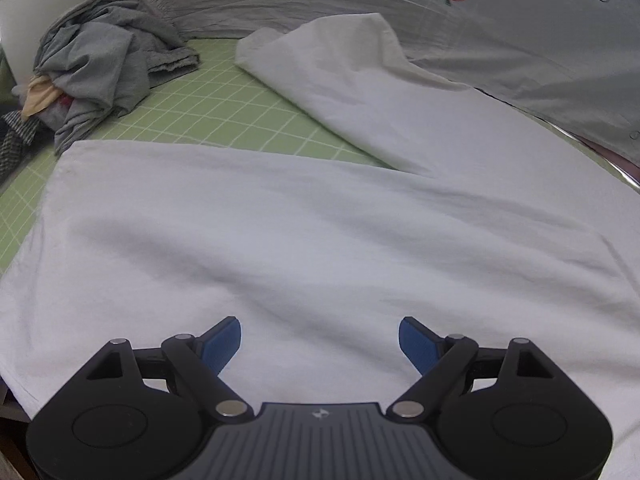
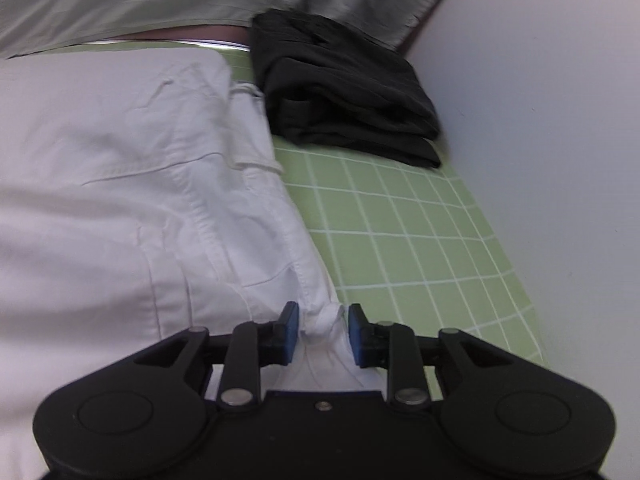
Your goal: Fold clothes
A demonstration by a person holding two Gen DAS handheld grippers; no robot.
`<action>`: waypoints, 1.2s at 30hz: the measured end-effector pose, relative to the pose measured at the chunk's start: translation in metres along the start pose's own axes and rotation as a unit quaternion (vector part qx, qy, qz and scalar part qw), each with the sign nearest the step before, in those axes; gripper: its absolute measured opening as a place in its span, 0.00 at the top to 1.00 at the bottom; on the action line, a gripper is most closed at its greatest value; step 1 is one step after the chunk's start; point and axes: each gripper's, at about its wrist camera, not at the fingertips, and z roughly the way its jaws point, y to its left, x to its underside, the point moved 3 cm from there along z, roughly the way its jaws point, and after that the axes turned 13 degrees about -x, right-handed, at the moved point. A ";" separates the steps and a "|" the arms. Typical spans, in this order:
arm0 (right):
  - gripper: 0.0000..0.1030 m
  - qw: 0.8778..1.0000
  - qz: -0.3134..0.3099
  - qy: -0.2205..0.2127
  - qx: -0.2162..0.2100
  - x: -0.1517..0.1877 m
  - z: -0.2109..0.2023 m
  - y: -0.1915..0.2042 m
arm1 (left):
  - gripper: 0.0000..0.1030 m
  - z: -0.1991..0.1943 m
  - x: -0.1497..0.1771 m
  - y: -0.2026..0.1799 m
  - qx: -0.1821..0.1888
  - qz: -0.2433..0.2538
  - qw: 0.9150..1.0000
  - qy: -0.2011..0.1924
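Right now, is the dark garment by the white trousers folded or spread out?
Folded. The dark garment sits as a compact stacked bundle with layered edges on the green grid mat.

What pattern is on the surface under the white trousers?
The mat is light green with a white square grid, clearest in the right wrist view, beside the white trousers.

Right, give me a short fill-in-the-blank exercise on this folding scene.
1. The white garment lies on a ____ grid mat.
2. The right gripper has a bunched ____ of white fabric between its pads.
3. The folded garment at the mat's far end is ____.

Missing words: green; knot; black
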 end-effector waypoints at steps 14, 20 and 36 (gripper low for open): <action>0.11 0.994 0.097 -0.020 0.041 -0.058 -0.051 0.122 | 0.15 0.075 -0.069 0.136 0.004 -0.034 0.999 0.017; 0.04 0.990 0.135 0.001 -0.028 -0.060 -0.046 0.228 | 0.15 0.114 -0.135 0.157 0.026 -0.015 0.999 -0.011; 0.00 0.982 0.182 0.040 0.027 -0.092 -0.004 0.294 | 0.13 0.254 -0.336 0.118 0.098 0.007 0.995 -0.033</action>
